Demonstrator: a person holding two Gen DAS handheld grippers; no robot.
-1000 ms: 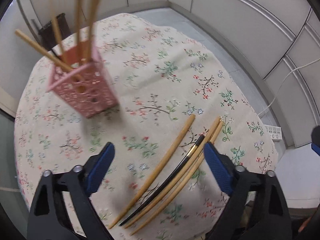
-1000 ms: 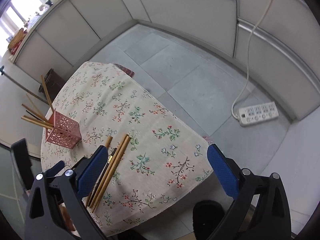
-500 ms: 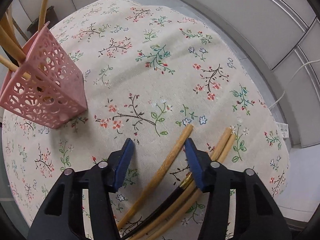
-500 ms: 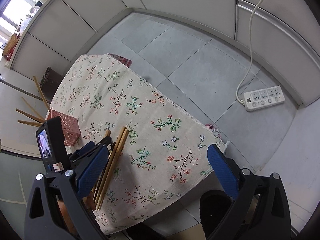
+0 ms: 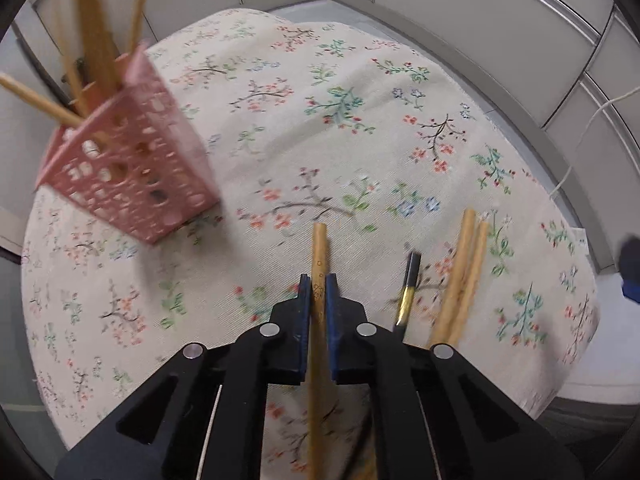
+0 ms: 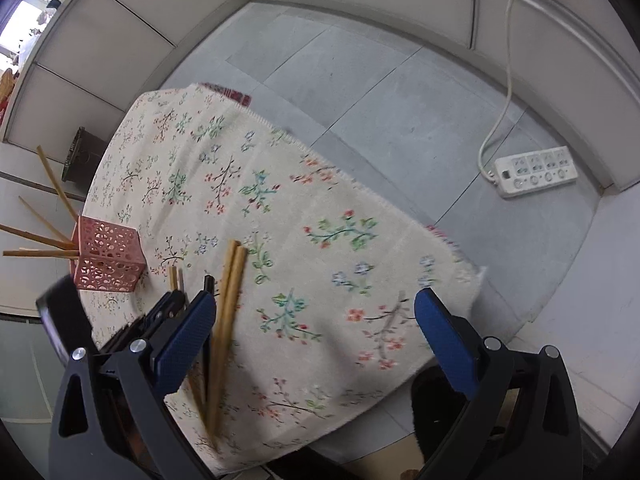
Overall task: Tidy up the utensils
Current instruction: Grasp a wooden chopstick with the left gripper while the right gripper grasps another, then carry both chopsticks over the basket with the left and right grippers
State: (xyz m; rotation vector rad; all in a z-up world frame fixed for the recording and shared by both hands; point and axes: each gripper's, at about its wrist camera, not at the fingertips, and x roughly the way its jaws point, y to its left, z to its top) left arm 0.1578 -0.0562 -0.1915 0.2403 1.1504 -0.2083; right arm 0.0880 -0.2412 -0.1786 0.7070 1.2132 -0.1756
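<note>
Gripping: the left gripper [image 5: 318, 292] has just been closing, and its blue pads [image 5: 305, 300] now clamp a single wooden chopstick [image 5: 319, 248] between them.
Left pose: it tilts steeply down at the floral tablecloth [image 5: 320, 128], black arms filling the bottom centre of the left wrist view.
Held chopstick axis: runs almost straight up the frame, blunt end pointing to the upper part, the rest passing back under the gripper body toward the bottom edge.
Black chopstick [image 5: 408, 284]: lies just right of the gripper, tilted slightly right, with a gold band near its lower visible part.
Wooden pair [image 5: 464, 272]: two sticks side by side, further right, leaning the same way; ends point to the upper right.
Pink holder [image 5: 132, 176]: a perforated basket at the left, blurred, with several chopsticks standing in it and fanning upward.
Right gripper [image 6: 316, 332]: jaws stand wide apart with nothing between them; it tilts down over the near table edge.
Right view: the wooden pair [image 6: 228, 300] lies beside its left pad, long axis running lower left to upper right.
Power strip [image 6: 536, 172]: on the grey floor at the right.
</note>
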